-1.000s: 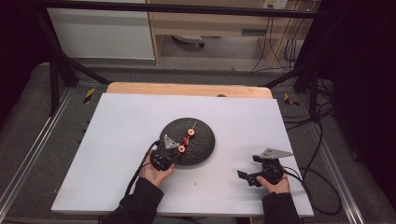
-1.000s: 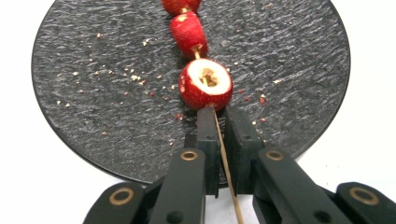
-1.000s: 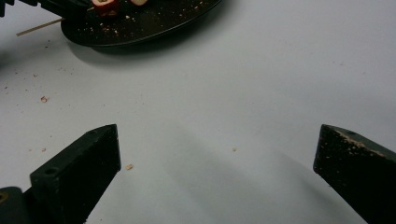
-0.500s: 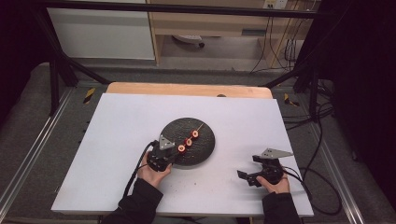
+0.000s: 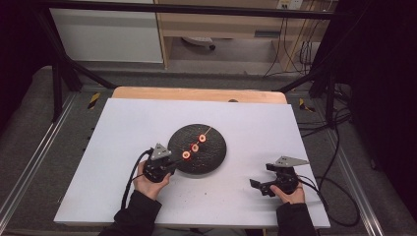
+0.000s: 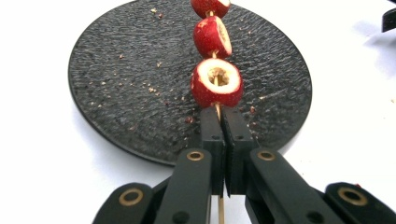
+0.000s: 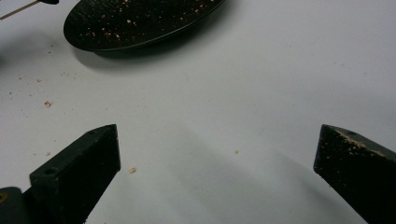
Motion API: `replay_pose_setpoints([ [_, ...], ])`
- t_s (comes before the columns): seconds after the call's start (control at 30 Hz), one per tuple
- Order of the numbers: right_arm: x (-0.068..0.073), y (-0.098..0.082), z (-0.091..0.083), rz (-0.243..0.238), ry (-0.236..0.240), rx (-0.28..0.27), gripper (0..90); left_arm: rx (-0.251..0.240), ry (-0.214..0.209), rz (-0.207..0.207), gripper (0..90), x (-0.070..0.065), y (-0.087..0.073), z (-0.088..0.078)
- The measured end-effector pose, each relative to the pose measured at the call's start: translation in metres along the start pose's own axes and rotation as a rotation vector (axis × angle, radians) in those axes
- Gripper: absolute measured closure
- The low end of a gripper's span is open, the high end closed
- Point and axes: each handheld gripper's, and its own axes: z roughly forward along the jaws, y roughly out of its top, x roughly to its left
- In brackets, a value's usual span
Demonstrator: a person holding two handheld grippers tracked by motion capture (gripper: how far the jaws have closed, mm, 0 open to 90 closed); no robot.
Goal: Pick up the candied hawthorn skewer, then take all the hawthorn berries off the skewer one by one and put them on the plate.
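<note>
High view: left gripper [image 5: 173, 164] sits at the near-left rim of the black plate [image 5: 214, 157]; right gripper [image 5: 265, 181] rests on the white worktop [image 5: 123, 132], well apart from the plate on its right.
Skewer: thin wooden stick [image 6: 217, 111] lying across the plate, three red fruit pieces threaded on it, tip pointing to the far side.
Fruit: nearest piece [image 6: 216, 83] is cored, pale inside, just beyond the gripper tips; second piece [image 6: 212, 37] behind it; third cut off by the top edge of the left gripper view.
Left gripper state: jaws together, clamped on the bare near end of the stick; the stick's tail passes down between the jaws.
Right gripper state: jaws wide apart over bare worktop in the right gripper view, holding nothing.
Plate surface: scattered crumbs and small red flecks, also some on the worktop.
Step in hand (judgement): skewer being handled by its end; the fruit looks set to be pulled off or the stick lifted.
Risk 1: stick is thin and held only at its end; a lift could let it pivot or slip in the jaws and drop the fruit.
Risk 2: plate is unrestrained; dragging the skewer could slide it on the smooth worktop.
Risk 3: a hard squeeze or sideways bend may snap the stick.
Risk 4: nearest fruit sits close to the tips and could be nicked.
</note>
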Motion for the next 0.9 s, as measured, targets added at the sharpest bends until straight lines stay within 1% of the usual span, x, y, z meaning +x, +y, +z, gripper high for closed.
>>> replay_pose_setpoints([
  [0.07, 0.001, 0.001, 0.001, 0.000, -0.002, 0.004, 1.0, -0.020, -0.008, 0.004, 88.3, 0.002, -0.003, -0.007],
  [0.13, 0.002, 0.002, 0.001, -0.003, 0.003, 0.006, 0.9, -0.028, -0.011, 0.003, 88.3, 0.002, -0.004, -0.009],
  [0.3, 0.005, 0.003, 0.002, -0.004, 0.009, 0.004, 0.7, -0.055, -0.024, 0.023, 88.3, 0.003, -0.011, -0.020],
  [0.33, 0.006, 0.004, 0.003, -0.010, 0.013, 0.004, 0.6, -0.060, -0.027, 0.025, 88.3, 0.003, -0.013, -0.022],
  [0.4, 0.008, 0.005, 0.003, -0.004, 0.016, 0.001, 0.6, -0.066, -0.034, 0.024, 88.3, 0.005, -0.015, -0.026],
  [0.5, 0.011, 0.008, 0.004, -0.016, 0.022, -0.004, 0.5, -0.076, -0.043, 0.026, 88.3, 0.008, -0.019, -0.031],
  [0.6, 0.014, 0.010, 0.005, -0.007, 0.036, -0.019, 0.5, -0.088, -0.052, 0.027, 88.3, 0.011, -0.025, -0.038],
  [0.67, 0.015, 0.011, 0.006, -0.002, 0.035, -0.020, 0.5, -0.094, -0.053, 0.028, 88.3, 0.012, -0.029, -0.042],
  [0.77, 0.019, 0.013, 0.007, -0.006, 0.038, -0.022, 0.5, -0.103, -0.067, 0.022, 88.3, 0.016, -0.034, -0.048],
  [0.83, 0.020, 0.014, 0.008, -0.011, 0.038, -0.020, 0.5, -0.107, -0.067, 0.024, 88.3, 0.017, -0.037, -0.051],
  [0.9, 0.024, 0.017, 0.011, -0.010, 0.039, -0.013, 0.5, -0.112, -0.070, 0.022, 88.3, 0.018, -0.040, -0.053],
])
